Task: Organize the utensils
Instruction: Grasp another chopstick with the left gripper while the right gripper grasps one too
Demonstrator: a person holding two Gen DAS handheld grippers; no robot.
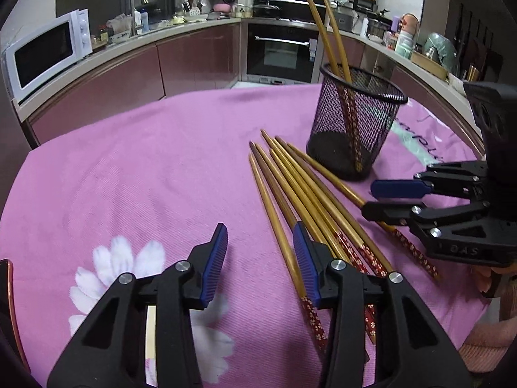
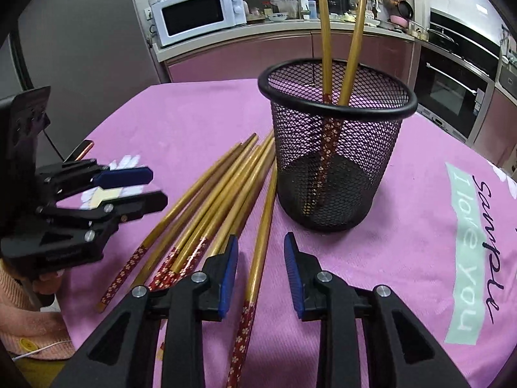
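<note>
A black mesh cup (image 1: pixel 326 123) (image 2: pixel 371 148) stands on a pink cloth (image 1: pixel 145 161) with two wooden chopsticks (image 1: pixel 315 16) (image 2: pixel 324 32) upright in it. Several loose chopsticks (image 1: pixel 290 187) (image 2: pixel 219 187) with red flowered ends lie fanned beside the cup. My left gripper (image 1: pixel 260 236) (image 2: pixel 158 186) hovers open over the left side of the fan, gripping nothing. My right gripper (image 2: pixel 261 245) (image 1: pixel 368 199) is open, low over the chopstick nearest the cup (image 2: pixel 263 242), which lies between its fingers with a gap on each side.
A kitchen counter curves behind the table, with a white microwave (image 1: pixel 48 51) (image 2: pixel 197 13), a sink tap and an oven (image 1: pixel 281 51). A flat reddish-edged object (image 2: pixel 80 152) lies at the cloth's left edge. A pink sleeve (image 2: pixel 19 317) shows beside the left gripper.
</note>
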